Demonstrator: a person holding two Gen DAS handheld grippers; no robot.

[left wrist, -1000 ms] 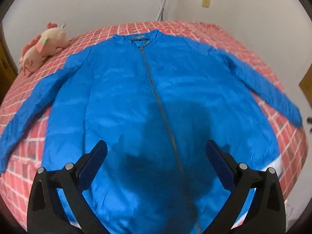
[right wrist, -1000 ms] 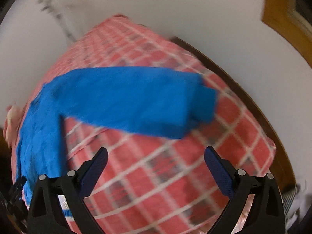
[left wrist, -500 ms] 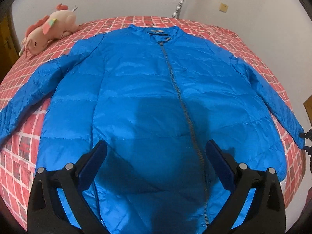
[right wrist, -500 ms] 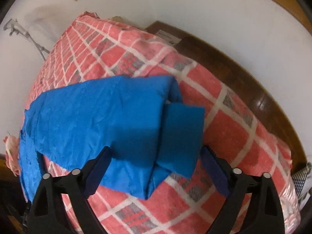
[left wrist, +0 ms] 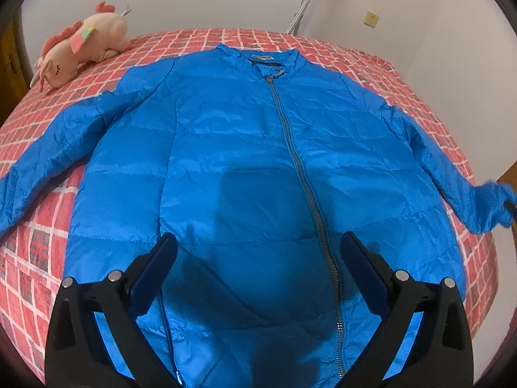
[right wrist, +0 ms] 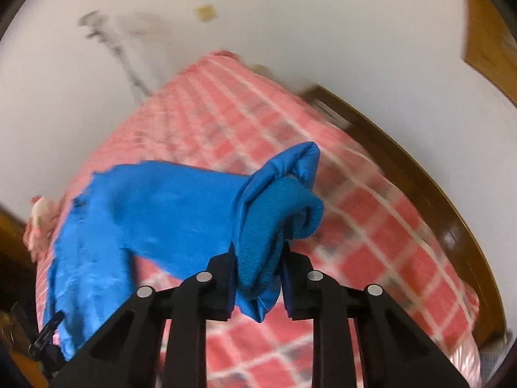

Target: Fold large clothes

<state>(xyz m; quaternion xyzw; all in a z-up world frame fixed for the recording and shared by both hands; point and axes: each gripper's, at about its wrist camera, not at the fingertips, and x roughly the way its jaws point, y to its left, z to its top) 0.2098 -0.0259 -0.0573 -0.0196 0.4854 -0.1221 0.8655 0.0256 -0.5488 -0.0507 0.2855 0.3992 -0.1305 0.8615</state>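
Blue puffer jacket [left wrist: 258, 168] lies spread across the bed [left wrist: 38, 258]—right gripper [right wrist: 257, 268] has just closed on its knit cuff [right wrist: 274, 226], left gripper [left wrist: 258, 268] wide, empty—slick nylon could slip free.

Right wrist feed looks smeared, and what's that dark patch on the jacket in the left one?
Right wrist view: motion blur smears the checked bedspread and wall, while the right gripper, its jaws just closed on the sleeve cuff, stays sharp. Left wrist view: in focus, strong fisheye bending; the dark patch on the blue jacket is a shadow, above the open left gripper.
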